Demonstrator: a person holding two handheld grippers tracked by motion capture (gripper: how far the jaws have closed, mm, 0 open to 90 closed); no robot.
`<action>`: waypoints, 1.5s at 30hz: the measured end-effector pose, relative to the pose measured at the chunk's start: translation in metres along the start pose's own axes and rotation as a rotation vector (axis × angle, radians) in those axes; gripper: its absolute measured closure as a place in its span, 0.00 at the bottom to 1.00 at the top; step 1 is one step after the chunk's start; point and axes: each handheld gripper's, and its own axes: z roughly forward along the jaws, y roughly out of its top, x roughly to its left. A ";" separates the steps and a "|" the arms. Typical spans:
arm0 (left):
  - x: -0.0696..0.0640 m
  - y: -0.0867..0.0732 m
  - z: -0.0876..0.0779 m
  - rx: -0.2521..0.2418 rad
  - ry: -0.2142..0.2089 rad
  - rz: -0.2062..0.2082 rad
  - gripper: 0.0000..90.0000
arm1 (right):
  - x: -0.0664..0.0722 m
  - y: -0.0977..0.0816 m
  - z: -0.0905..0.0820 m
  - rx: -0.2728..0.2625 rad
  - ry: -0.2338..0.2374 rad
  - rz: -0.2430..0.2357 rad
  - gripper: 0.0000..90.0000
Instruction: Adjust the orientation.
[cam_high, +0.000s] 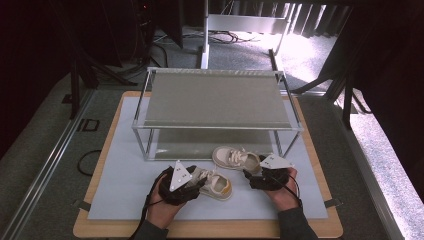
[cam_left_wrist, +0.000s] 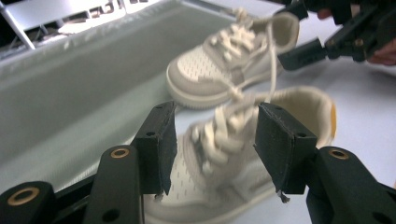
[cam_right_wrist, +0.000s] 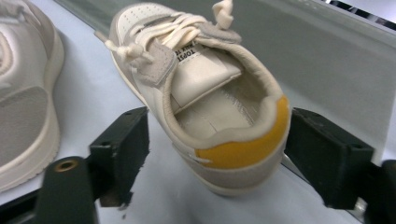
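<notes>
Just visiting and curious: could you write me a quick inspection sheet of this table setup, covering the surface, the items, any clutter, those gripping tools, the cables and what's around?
Surface: pale mat on a wooden table.
Job's things: two small beige shoes; near shoe lies in front of the far shoe, which sits beside a two-level metal rack, both shelves bare.
Clutter: nothing seen.
Grippers: left hand-held gripper open, jaws either side of the near shoe's laces; right hand-held gripper open, jaws flanking the far shoe's yellow heel, not clearly touching.
Cables: one trails from each gripper over the person's hands; more lie on the floor behind.
Surroundings: grey carpet, dark curtains, metal stand legs.
</notes>
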 end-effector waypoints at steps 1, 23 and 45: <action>0.001 -0.002 0.000 0.003 -0.005 -0.005 0.53 | 0.000 0.000 0.002 0.006 -0.012 -0.010 0.26; 0.000 -0.025 0.001 0.050 -0.022 -0.021 0.53 | 0.016 -0.008 -0.021 -0.048 0.124 0.081 0.49; 0.000 -0.038 0.008 0.100 -0.012 -0.037 0.51 | -0.001 0.024 0.008 0.045 0.091 0.145 0.59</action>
